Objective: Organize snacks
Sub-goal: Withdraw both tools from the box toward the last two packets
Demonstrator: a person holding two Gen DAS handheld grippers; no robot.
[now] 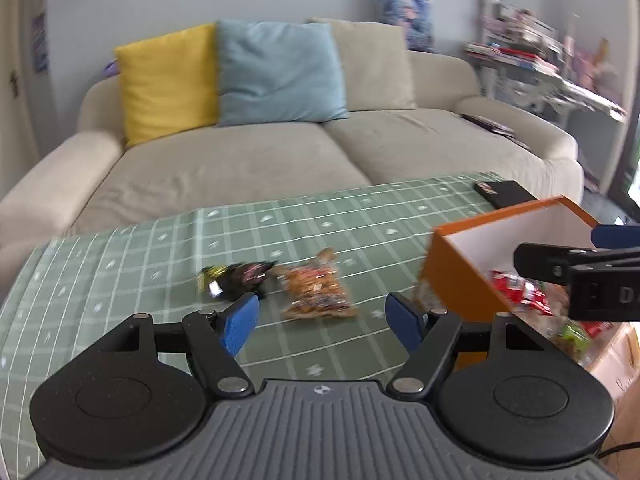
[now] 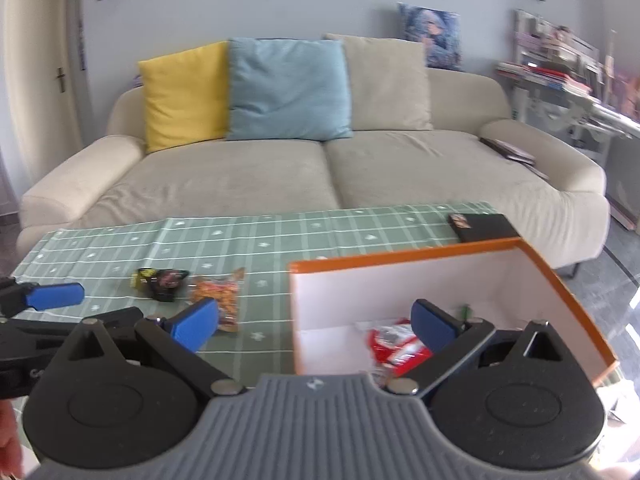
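A: Clearance around the orange box [image 2: 404,258]?
B: Open green cloth [image 1: 120,264] lies left of it; a black packet [image 1: 236,278] and an orange packet [image 1: 316,288] lie there, touching.
A: Box contents?
B: A red packet [image 2: 394,346], others unclear.
A: Tools?
B: Left gripper [image 1: 320,322] and right gripper [image 2: 316,320] both spread wide, holding nothing.

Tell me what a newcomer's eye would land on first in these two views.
The orange box stands out first, at the right end of the green checked tablecloth, with a red snack packet inside it. Next come two loose snacks left of the box: a black packet beside an orange packet. Behind the table, a yellow cushion and a blue cushion brighten the beige sofa.
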